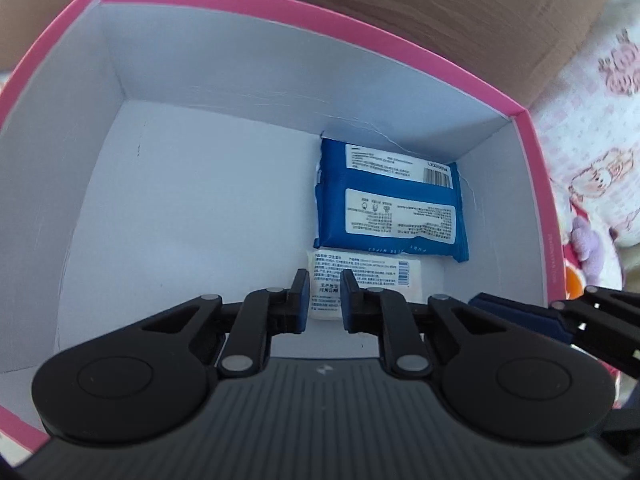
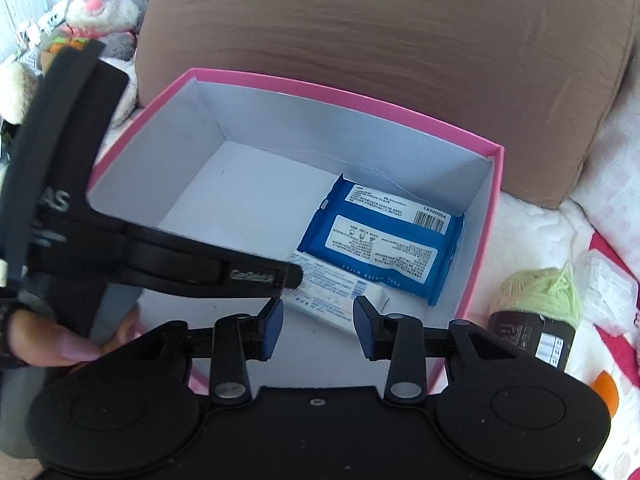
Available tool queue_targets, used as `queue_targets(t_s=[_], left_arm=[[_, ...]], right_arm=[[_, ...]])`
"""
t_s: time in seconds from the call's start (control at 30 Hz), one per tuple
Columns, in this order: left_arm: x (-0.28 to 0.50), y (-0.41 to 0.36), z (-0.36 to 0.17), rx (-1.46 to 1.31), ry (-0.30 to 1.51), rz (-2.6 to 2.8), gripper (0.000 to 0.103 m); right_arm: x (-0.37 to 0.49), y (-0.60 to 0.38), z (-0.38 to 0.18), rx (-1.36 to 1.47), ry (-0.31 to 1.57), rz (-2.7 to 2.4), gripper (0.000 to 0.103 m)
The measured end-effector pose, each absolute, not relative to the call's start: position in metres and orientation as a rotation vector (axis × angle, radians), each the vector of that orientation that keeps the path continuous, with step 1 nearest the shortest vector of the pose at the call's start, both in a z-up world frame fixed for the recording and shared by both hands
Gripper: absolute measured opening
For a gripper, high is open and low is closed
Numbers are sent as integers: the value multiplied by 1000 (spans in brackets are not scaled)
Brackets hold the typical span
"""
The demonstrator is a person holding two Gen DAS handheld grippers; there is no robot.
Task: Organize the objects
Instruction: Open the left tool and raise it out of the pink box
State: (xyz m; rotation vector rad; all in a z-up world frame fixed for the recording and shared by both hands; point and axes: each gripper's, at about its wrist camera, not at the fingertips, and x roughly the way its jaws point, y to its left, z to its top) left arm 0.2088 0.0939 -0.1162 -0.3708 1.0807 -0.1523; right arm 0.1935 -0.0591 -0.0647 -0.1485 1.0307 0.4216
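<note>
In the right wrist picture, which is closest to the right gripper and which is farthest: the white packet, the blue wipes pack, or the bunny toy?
From the right gripper:
1. White packet, in the box just ahead of the gripper.
2. Blue wipes pack, behind it by the box's right wall.
3. Bunny toy, outside the box, far upper left.

Bed cover (image 2: 536, 232) bears pink box (image 2: 486, 240), yarn (image 2: 540, 292).

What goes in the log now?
box: blue pack, white pack inside | left tool: shut over white pack | right tool: open, empty
</note>
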Motion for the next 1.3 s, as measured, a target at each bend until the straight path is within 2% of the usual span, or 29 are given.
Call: queue_targets(t_s=[0.3,0.6,0.7,0.77,0.83,0.97,1.13,1.23,1.3], left_arm=[[205,90,-117,-462,1081,-223,15],[192,86,-93,-361,1066,-161,19],[181,87,-79,-322,1061,-133,26],[172,90,-68,-288,1071,-118,37],[167,93,-56,-261,1074,-104,43],[156,93,-41,-232,1072,-82,50],[132,97,-15,-205,1075,-75,54],[114,98,2,-182,1050,-69,60],[100,98,11,-170,1045,-53,63]], right_arm=[[181,-78,-62,-102,1009,405,43],[161,-91,-49,-57,966,445,44],[154,-89,-44,-69,952,463,45],[148,-88,-38,-72,939,476,46],[143,-86,-33,-77,923,486,47],[128,-86,-19,-91,893,496,49],[108,-88,-2,-120,859,511,51],[98,-89,8,-137,840,522,53],[91,-90,14,-154,827,534,56]])
